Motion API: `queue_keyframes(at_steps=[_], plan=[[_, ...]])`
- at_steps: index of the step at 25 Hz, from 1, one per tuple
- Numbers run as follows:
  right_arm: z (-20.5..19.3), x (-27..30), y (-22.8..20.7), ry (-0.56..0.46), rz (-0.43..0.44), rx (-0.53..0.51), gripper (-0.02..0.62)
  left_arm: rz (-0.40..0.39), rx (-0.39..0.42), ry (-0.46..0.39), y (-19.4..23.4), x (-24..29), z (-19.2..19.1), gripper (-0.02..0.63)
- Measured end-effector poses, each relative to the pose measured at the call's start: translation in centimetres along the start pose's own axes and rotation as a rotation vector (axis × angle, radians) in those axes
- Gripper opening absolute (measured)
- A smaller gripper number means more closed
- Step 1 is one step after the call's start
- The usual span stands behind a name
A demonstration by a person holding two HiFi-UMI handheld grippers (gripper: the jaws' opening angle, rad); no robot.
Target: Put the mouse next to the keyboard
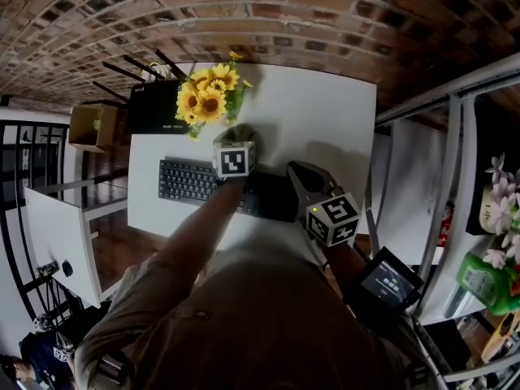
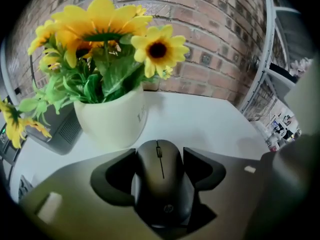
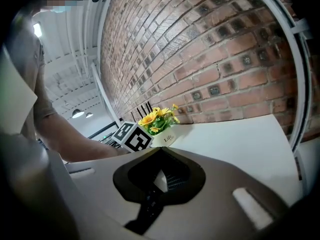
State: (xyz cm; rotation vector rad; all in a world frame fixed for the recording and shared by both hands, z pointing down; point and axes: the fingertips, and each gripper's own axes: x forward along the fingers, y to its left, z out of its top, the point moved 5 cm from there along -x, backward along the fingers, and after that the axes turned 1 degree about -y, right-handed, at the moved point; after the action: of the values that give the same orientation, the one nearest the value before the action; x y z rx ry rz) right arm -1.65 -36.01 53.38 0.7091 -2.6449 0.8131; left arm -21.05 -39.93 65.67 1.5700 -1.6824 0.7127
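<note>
**Two grippers at the desk (image 1: 325, 112), mouse (image 2: 161, 184) between one pair of jaws**

Toward the desk's far left corner, the left gripper (image 1: 236, 135) reaches past the far edge of the keyboard (image 1: 191, 181). Its jaws stand wide apart with the dark mouse lying lengthwise between them, scroll wheel pointing away. The pads look just clear of the mouse's sides, though the gaps are too thin to be sure. Just beyond the mouse stands a pale pot (image 2: 110, 121) of sunflowers (image 2: 100, 19), and a black box-like device (image 1: 154, 108) sits at the far left corner beside it. The keyboard lies along the desk's near edge, left of centre. The right gripper (image 3: 160, 156) hangs over the keyboard's right end with its jaws brought together, holding nothing. Behind the desk rises a brick wall (image 2: 215, 44).
</note>
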Motion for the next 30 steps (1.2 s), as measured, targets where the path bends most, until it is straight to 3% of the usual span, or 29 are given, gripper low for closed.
queue_keyframes(at_steps=[17,30], plan=[[0.1,-0.2,-0.5,-0.014,-0.001,0.012,0.011,-0.007,0.033,0.004,0.0,-0.1,-0.1,0.291],[0.5,-0.6,-0.3,-0.023,-0.011,-0.009,0.011,-0.036,0.039,-0.075,0.2,-1.5,0.8,0.291]])
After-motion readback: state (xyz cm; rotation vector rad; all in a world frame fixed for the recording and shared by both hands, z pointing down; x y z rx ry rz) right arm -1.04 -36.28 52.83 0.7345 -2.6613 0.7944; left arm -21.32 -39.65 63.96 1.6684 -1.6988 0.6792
